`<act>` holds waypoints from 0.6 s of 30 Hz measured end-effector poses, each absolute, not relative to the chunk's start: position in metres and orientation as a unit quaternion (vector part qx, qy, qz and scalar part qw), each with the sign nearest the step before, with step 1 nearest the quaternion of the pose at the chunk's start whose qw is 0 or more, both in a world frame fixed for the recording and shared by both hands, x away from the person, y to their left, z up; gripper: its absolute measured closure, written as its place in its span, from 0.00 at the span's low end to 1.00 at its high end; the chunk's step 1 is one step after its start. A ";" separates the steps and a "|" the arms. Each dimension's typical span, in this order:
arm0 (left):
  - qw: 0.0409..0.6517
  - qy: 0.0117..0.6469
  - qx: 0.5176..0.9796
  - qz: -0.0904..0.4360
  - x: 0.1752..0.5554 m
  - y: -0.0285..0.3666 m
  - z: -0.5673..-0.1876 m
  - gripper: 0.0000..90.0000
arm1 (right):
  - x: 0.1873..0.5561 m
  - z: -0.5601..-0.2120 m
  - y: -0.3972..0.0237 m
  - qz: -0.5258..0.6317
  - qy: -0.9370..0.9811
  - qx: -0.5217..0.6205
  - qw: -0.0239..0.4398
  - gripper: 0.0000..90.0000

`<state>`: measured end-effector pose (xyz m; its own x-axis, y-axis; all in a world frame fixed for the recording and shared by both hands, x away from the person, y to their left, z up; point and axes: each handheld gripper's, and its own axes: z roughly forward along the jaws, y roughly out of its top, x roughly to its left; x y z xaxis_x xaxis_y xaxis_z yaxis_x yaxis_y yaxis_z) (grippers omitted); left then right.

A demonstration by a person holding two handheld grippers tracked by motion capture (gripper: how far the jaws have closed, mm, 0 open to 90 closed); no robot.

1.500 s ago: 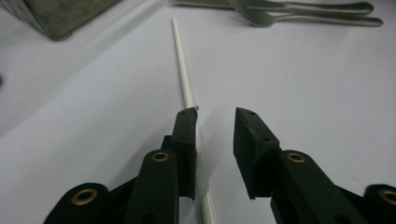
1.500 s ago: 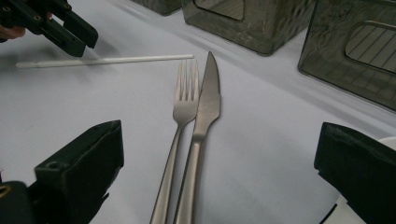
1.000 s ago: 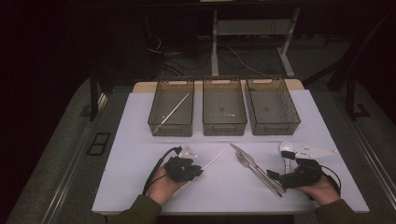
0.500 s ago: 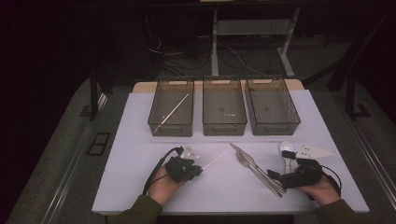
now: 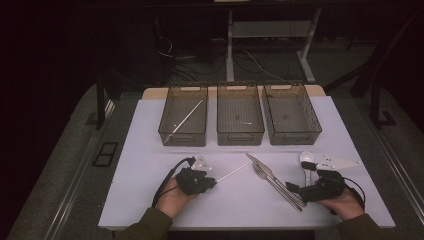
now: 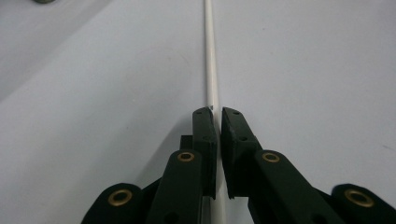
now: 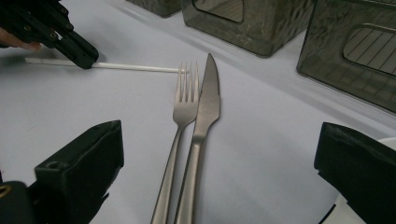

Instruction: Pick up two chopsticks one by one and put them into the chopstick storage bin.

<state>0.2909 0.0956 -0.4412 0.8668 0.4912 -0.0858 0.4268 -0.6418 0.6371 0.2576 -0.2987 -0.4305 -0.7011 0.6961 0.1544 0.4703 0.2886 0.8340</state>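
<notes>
A thin white stick [image 5: 231, 174] lies on the white table, pointing toward the bins. My left gripper [image 5: 212, 183] is shut on its near end; in the left gripper view the jaws [image 6: 218, 116] pinch the stick [image 6: 209, 56], which runs straight ahead. A steel fork [image 5: 267, 179] and knife [image 5: 262, 166] lie side by side to the right. My right gripper [image 5: 292, 189] stands open at their handles, the fork [image 7: 184, 105] and knife [image 7: 205, 102] lying between its wide jaws [image 7: 222, 149]. The right gripper view also shows the left gripper [image 7: 77, 49] on the stick [image 7: 140, 68].
Three dark see-through bins stand in a row at the back: the left bin [image 5: 182, 141] holds another white stick [image 5: 186, 120], beside it the middle bin [image 5: 240, 137] and right bin [image 5: 295, 136]. A white spoon [image 5: 306, 162] lies by my right gripper.
</notes>
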 end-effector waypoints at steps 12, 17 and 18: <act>0.366 0.241 0.898 0.043 0.292 0.104 -0.427 0.94 | 0.258 -0.430 -0.300 0.471 0.792 0.369 0.120 0.02; 0.386 0.246 0.888 0.043 0.292 0.109 -0.418 0.94 | 0.258 -0.430 -0.299 0.472 0.793 0.367 0.120 0.02; 0.389 0.248 0.886 0.043 0.292 0.110 -0.417 0.94 | 0.258 -0.430 -0.299 0.471 0.792 0.368 0.120 0.02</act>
